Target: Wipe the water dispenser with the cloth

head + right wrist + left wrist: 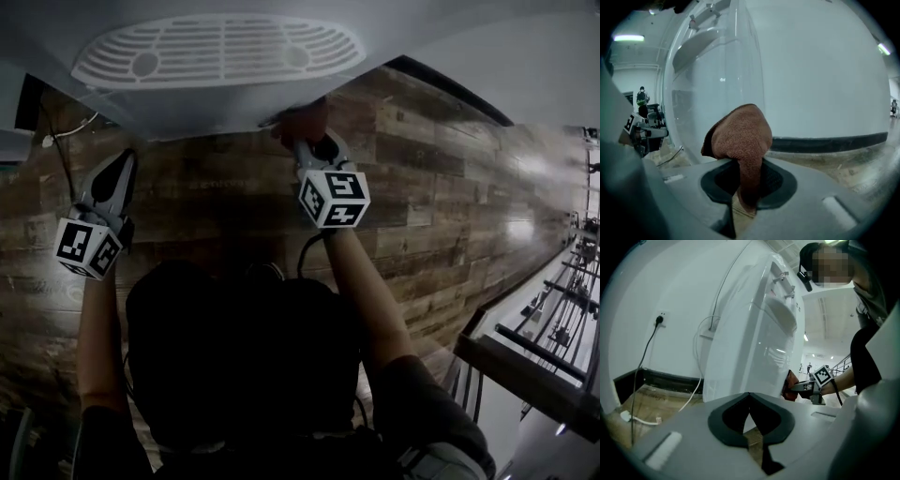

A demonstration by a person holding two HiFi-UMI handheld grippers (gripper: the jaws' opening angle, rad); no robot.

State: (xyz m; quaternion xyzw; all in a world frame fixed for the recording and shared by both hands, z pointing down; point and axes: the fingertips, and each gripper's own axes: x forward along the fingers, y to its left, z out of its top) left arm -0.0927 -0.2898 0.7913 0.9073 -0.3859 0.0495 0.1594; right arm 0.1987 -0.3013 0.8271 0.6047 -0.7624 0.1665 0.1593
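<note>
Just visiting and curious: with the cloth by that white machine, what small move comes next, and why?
Probably slide the right tongs along the dispenser side, pressing lightly: they pinch the cloth, which seems to touch it low down.

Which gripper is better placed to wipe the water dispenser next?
Right. The right gripper is shut on the cloth, held at the water dispenser; the left gripper is shut and empty.
</note>
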